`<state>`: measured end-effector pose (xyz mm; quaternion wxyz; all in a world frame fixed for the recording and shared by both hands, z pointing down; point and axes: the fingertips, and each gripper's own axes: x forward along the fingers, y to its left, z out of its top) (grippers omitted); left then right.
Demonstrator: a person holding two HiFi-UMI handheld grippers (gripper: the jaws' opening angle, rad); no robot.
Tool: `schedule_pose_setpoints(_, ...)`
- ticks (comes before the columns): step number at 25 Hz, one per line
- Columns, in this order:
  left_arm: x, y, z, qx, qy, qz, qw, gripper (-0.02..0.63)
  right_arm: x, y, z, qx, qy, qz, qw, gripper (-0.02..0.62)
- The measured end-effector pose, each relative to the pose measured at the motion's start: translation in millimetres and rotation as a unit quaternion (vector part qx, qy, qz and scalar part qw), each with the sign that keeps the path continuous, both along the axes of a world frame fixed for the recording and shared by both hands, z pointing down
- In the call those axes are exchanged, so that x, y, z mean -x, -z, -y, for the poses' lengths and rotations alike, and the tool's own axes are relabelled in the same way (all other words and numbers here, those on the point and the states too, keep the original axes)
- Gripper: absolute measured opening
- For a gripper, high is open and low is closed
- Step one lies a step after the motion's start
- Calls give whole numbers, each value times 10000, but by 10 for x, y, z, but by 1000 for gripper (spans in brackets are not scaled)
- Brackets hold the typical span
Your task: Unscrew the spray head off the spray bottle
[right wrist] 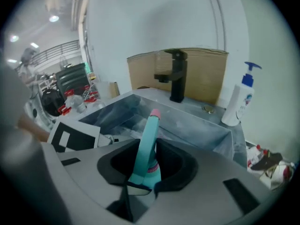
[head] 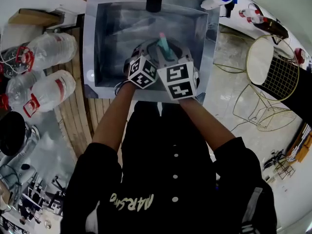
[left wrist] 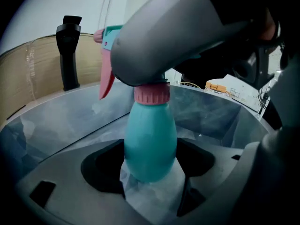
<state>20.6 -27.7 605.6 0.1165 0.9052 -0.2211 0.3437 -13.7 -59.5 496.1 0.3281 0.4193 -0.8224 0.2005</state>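
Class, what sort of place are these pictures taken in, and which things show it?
Probably a wash-up or utility corner: a steel sink, a black tap behind it and a pump bottle beside the tap. Large water bottles lie alongside.

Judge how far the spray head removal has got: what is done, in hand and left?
Done: the left tool clamps the teal spray bottle upright over the sink. In hand: the right tool is clamped on the spray head. Left: the pink collar sits tight on the neck, so the unscrewing and lifting off apparently remain.
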Motion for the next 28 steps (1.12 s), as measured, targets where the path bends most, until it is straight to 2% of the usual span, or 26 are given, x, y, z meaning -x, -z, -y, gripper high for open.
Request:
schedule_pose_setpoints(4, -15, 30, 8, -23, -67, -40, 10000, 362, 48, 2, -47, -235, 1021, -45, 9945, 118)
schedule_pose_setpoints(7, -15, 37, 12, -24, -95, -62, 9999, 362, 89, 23, -84, -319, 1824, 54, 9827, 118)
schedule_pose_setpoints(11, -28, 35, 1, -40, -217, -100, 9997, 362, 106, 36, -166, -491, 2843, 191, 9573, 117)
schedule_pose_setpoints(15, -42, 35, -7, -62, -468, -164, 9988, 362, 105, 49, -219, -579, 3623, 322, 9297, 117)
schedule_pose_setpoints(22, -112, 46, -96, -9, -1089, -229, 9938, 362, 54, 65, -360, -585, 4698, 375, 8800, 117)
schedule_pose_setpoints(25, -138, 10, -110, 31, -1237, -222, 9921, 362, 30, 53, -368, -543, 4796, 356, 8751, 117)
schedule_pose_setpoints(28, -99, 10, -78, 1, -1205, -185, 9925, 362, 53, 19, -358, -572, 4810, 319, 8743, 117)
